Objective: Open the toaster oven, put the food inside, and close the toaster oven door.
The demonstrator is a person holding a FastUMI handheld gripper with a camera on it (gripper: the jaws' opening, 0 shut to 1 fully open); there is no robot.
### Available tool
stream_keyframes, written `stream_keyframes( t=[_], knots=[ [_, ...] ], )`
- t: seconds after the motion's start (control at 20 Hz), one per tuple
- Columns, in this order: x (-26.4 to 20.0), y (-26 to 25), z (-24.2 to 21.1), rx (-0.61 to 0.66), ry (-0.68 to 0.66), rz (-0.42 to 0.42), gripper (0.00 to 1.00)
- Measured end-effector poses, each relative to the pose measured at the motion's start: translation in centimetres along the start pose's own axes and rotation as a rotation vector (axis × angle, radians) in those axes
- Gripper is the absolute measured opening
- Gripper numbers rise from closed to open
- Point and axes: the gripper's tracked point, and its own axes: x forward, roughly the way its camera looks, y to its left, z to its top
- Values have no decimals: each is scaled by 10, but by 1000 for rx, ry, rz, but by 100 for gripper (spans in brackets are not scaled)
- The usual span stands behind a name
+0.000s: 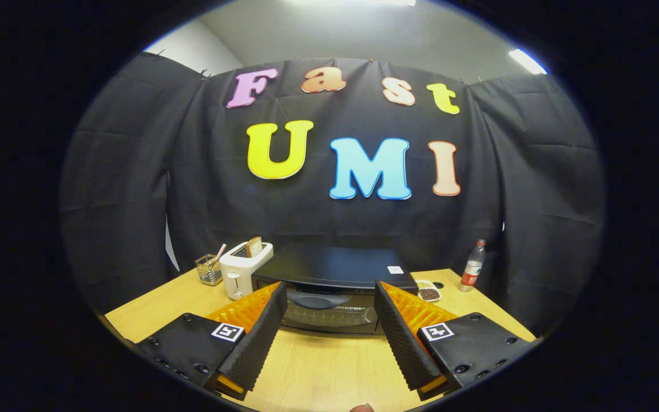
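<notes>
The gripper [329, 294] is a two-finger tool with its fingers spread wide apart, nothing between them. Each finger [255, 337] is a long wedge whose inner face is covered in ribbed, sawtooth-textured padding. Behind each finger sits a flat, dark, boxy mounting block [469, 346] with rounded corners, dotted with several round screw heads along its outer edges. On top of each block, close to the finger, is a small square white tag [227, 332] printed with a black pattern.
</notes>
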Motion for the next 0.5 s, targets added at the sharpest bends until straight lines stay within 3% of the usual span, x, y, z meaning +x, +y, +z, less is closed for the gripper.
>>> stream_keyframes(
  t=[0.5],
  knots=[
    [-51, -73, 14, -31, -74, -101, 96]
  ],
)
